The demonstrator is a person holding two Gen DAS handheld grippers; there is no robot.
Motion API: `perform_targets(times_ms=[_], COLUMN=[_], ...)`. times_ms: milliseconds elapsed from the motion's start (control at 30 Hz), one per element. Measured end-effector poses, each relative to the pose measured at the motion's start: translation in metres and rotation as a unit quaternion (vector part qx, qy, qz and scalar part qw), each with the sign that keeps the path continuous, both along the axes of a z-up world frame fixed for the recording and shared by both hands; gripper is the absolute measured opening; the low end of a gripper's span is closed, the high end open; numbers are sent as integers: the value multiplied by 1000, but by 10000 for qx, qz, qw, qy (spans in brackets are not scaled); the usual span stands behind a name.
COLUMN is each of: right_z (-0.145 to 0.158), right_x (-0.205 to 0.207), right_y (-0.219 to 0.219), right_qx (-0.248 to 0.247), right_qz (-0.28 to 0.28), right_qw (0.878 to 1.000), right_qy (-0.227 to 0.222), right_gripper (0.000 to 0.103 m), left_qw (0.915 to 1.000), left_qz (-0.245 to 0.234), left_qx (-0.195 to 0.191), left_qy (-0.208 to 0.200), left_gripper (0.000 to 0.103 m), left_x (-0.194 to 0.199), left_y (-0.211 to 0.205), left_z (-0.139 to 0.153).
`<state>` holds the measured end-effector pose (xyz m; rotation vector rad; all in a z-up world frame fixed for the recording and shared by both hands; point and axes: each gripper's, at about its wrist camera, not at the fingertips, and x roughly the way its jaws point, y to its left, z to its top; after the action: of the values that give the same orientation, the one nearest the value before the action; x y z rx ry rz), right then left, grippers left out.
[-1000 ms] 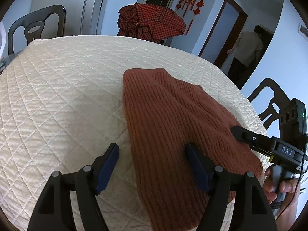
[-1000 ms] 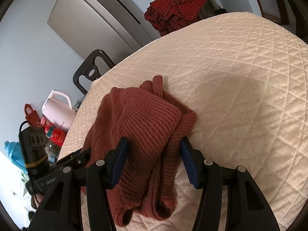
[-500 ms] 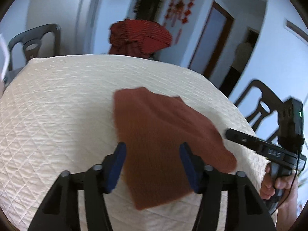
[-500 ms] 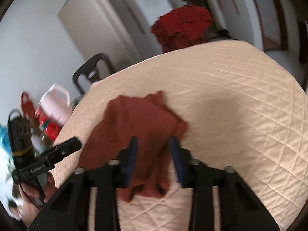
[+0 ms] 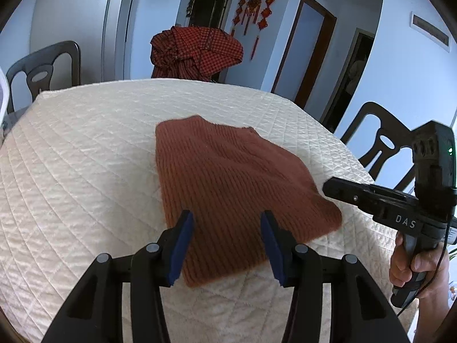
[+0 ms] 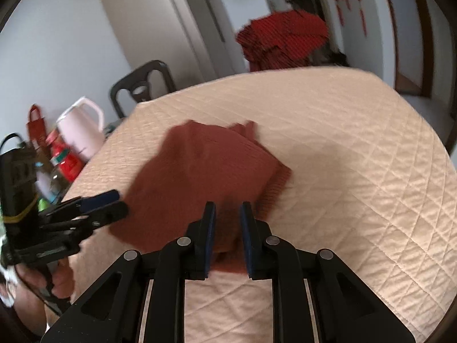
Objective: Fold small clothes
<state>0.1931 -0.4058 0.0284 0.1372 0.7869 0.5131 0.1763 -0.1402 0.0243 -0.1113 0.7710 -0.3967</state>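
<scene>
A rust-brown ribbed knit garment [image 5: 228, 183] lies folded flat on the cream quilted table cover [image 5: 85, 154]; it also shows in the right wrist view [image 6: 200, 177]. My left gripper [image 5: 225, 220] is open and empty, raised over the garment's near edge. My right gripper [image 6: 227, 214] hangs above the garment's near corner with its jaws narrowed to a small gap and nothing between them. The right gripper shows at the right in the left wrist view [image 5: 337, 188], beside the garment. The left gripper shows at the left in the right wrist view [image 6: 114, 203].
A red checked cloth [image 5: 197, 51] is draped over a chair behind the table. Dark chairs stand at the far left [image 5: 42, 68] and right [image 5: 380, 148]. A pink kettle [image 6: 82, 131] and red containers [image 6: 64, 157] stand beyond the table's left edge.
Both grippers have pulled back and up from the garment, which now lies flat. The left jaws narrowed somewhat; the right jaws closed to a small gap.
</scene>
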Motion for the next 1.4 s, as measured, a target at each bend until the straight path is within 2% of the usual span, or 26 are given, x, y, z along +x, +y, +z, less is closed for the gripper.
perform_targets(times_ms=[133,233,533,667,800,1133,1267,1300,1333,1367,1400], right_z=[-19,-25,-4,-18,-23,-17,-15,-17,-20,-21,-23], right_x=[7,9,11,31,33,13,15,18,21,23,25], right_y=[15,11,26,34,22,-4,-15,-20,-23,-26,-30], right_qx=[-418,-218,-265,-435,-90,103,156,252,379,489,674], right_qz=[79,29,103,-6,-121,-309,-523,-602,-641,-659,-697], right_qw=[9988,9994,9996,9988,9996,9990,9979,9968,9958,9950,9933], right_qy=[248,249,29,232,249,292,354,464,534,572,623], right_gripper=[17,17,17,17,17,19,22,23,30,45,50], left_qw=[9998,9997,9997,9997,9997,9995,9996,9997,9997,9997,9997], left_qz=[-8,-29,-38,-37,-22,33,125,146,170,202,234], left_qx=[174,185,146,76,62,222,124,91,53,14,-2], left_qy=[42,128,179,212,233,201,228,200,164,121,84], left_gripper=[52,52,52,52,52,54,54,54,54,57,59], left_x=[-7,-11,-12,-13,-14,-17,-15,-14,-14,-12,-11], left_y=[-5,-4,-1,1,1,-5,-3,-1,0,2,4], left_z=[-11,-17,-24,-26,-27,-27,-20,-17,-14,-10,-7])
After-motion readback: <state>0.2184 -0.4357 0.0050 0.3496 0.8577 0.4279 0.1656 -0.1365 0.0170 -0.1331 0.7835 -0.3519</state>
